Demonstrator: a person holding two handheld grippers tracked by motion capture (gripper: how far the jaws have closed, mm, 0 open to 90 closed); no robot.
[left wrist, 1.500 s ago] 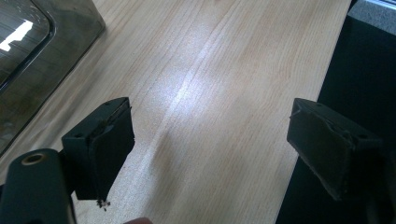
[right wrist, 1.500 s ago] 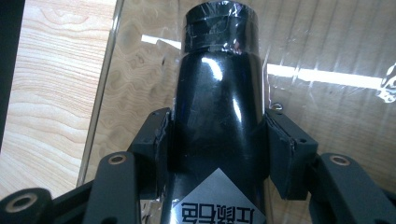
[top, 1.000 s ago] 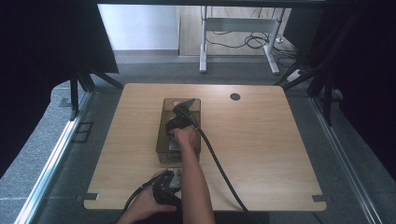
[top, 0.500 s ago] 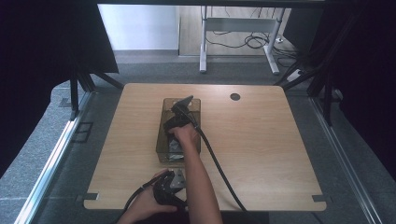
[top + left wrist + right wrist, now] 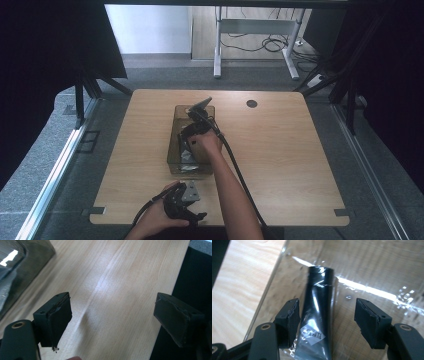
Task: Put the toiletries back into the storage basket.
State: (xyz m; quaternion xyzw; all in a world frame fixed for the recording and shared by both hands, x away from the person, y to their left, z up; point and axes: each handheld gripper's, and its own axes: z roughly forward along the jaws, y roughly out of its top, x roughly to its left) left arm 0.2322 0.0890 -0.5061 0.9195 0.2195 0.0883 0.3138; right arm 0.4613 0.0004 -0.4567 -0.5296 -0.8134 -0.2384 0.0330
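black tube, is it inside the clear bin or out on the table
Inside. The black tube lies flat on the floor of the clear bin, its wall standing between it and the wooden table. The right gripper straddles it, jaws open.

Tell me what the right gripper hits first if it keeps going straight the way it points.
Most likely the black tube lying in the clear bin: it sits between the open jaws of the right gripper, close to one jaw. Below it is the bin's floor; depth is unclear.
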